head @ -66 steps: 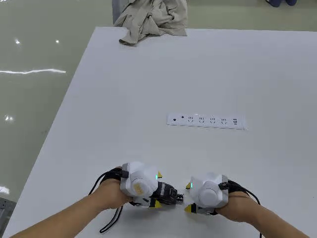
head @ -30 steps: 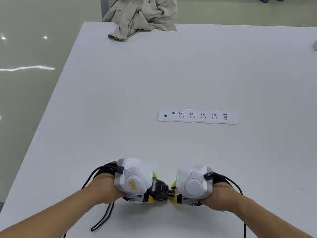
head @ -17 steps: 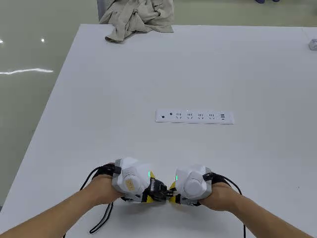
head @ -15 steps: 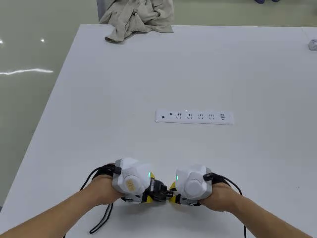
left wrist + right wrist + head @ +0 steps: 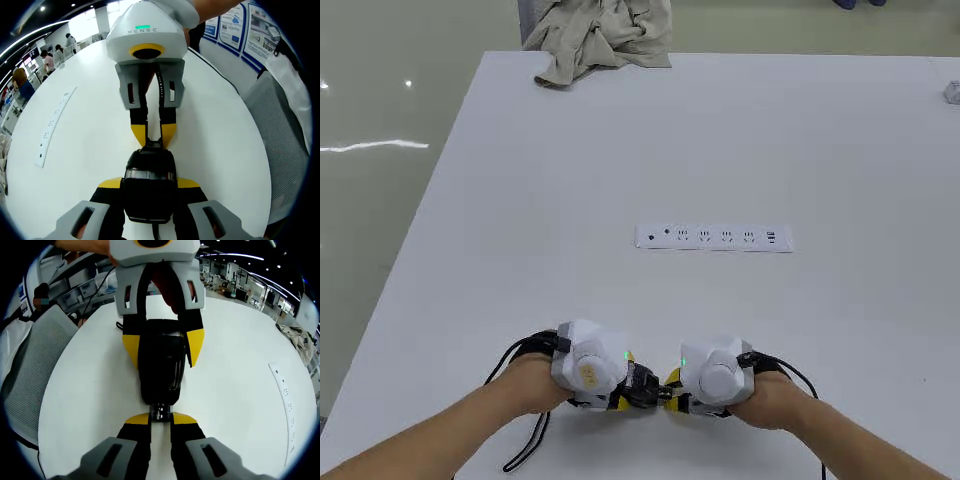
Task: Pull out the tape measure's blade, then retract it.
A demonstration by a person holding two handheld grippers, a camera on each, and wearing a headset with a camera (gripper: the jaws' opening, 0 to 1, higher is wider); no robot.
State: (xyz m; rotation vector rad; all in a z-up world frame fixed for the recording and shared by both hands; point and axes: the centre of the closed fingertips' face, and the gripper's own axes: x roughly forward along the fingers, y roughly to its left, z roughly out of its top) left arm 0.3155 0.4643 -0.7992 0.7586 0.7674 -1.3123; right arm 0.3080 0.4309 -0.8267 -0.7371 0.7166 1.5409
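Both tools sit closer together than two seconds ago, at the near edge of the counter (image 5: 570,200); over the last half second they hardly shift.

Nearest the person, the left tool (image 5: 632,385) and right tool (image 5: 670,392) point at each other, tip to tip, with a hand behind each. Between them lies the black tape measure (image 5: 645,387).

From the left gripper view, the left tool (image 5: 149,183) is spread about as wide as the tape measure (image 5: 150,185), its yellow tips pressed on either side of the case. Just beyond it, the right tool (image 5: 153,137) has its jaws nearly together at the case's mouth.

From the right gripper view, the right tool (image 5: 161,418) is closed to a narrow slit and pinches the metal end of the blade (image 5: 160,412), which lies right at the mouth of the tape measure (image 5: 160,360); very little blade shows between tip and case. Past it, the left tool (image 5: 163,346) clamps the case.

Farther out on the counter lies a white power strip (image 5: 714,238), well apart from the tools. At the far left corner sits a crumpled cloth (image 5: 600,35).
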